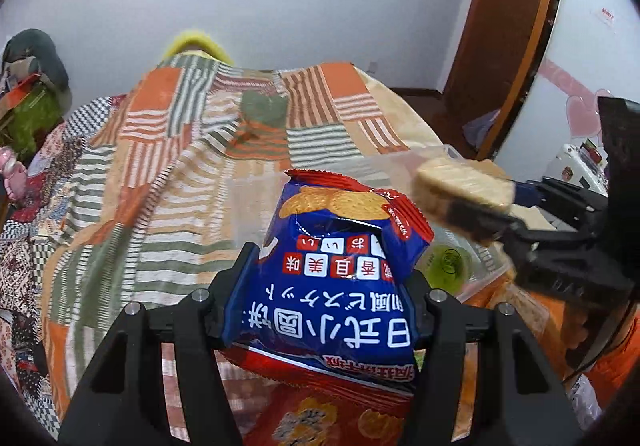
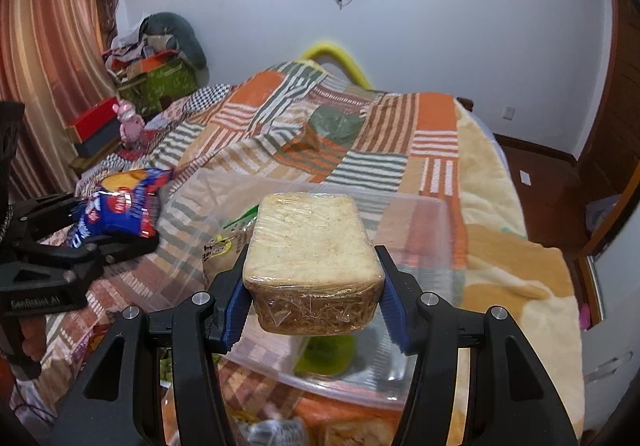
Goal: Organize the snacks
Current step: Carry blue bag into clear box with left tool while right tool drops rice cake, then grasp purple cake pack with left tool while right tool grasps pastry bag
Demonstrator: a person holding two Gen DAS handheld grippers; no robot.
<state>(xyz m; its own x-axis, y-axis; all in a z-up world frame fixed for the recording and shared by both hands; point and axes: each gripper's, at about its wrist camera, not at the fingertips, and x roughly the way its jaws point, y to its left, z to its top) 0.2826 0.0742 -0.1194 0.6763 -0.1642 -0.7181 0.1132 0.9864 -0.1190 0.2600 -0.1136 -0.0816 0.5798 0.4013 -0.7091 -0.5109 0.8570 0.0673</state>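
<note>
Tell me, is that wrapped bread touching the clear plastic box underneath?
Apart. The right wrist view shows the wrapped bread hanging between the fingers, above the clear box.

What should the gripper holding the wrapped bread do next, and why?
Probably lower it a little and let go. The right gripper is shut on the wrapped bread, which hangs above the clear plastic bin on the bed, where a green cup already lies. The left gripper holds the blue cracker bag beside the bin, seemingly next.

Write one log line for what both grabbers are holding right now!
left gripper: shut on blue cracker bag | right gripper: shut on wrapped bread block, above clear plastic bin | bin on bed
</note>
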